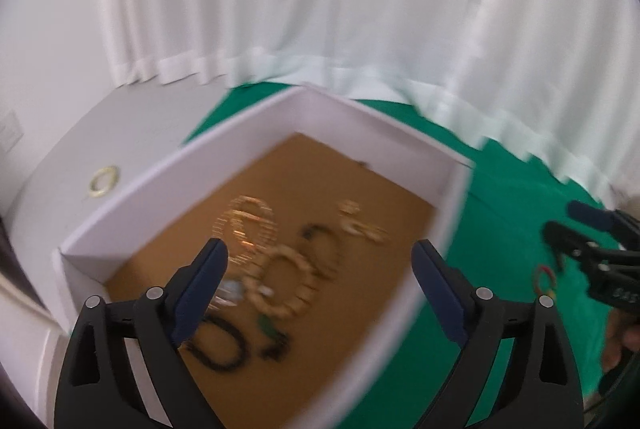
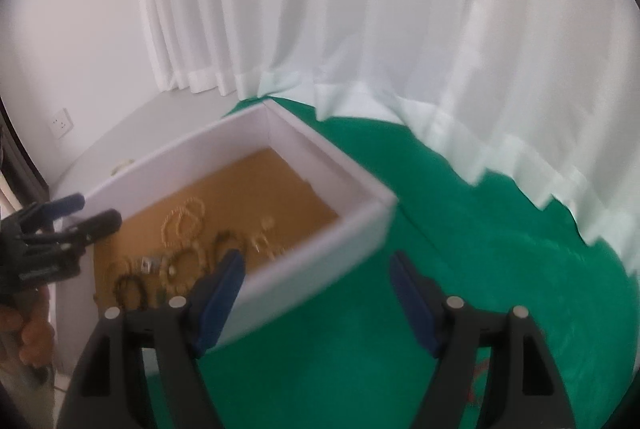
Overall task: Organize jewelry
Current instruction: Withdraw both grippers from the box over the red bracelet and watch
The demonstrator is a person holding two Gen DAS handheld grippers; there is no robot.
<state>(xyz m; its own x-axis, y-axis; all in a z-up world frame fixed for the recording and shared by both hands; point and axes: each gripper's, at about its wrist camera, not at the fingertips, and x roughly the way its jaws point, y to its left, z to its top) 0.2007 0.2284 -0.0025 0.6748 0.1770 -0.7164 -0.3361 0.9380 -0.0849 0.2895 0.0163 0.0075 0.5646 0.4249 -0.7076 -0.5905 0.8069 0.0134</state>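
Note:
A white box (image 1: 192, 169) with a brown floor holds several bracelets: a gold chain one (image 1: 248, 225), a beige beaded one (image 1: 284, 281) and dark ones (image 1: 220, 349). My left gripper (image 1: 320, 281) is open and empty above the box. The box also shows in the right wrist view (image 2: 320, 245), with the jewelry (image 2: 184, 225) inside. My right gripper (image 2: 316, 289) is open and empty over the green cloth (image 2: 460, 229), at the box's near right wall. A red and green ring bracelet (image 1: 545, 279) lies on the cloth under the right gripper (image 1: 560, 245). The left gripper (image 2: 76, 213) is at the box's left.
White curtains (image 1: 360, 9) hang behind the table. A gold ring-shaped item (image 1: 104, 180) lies on the grey floor left of the box. A wall socket (image 2: 61, 123) is on the left wall.

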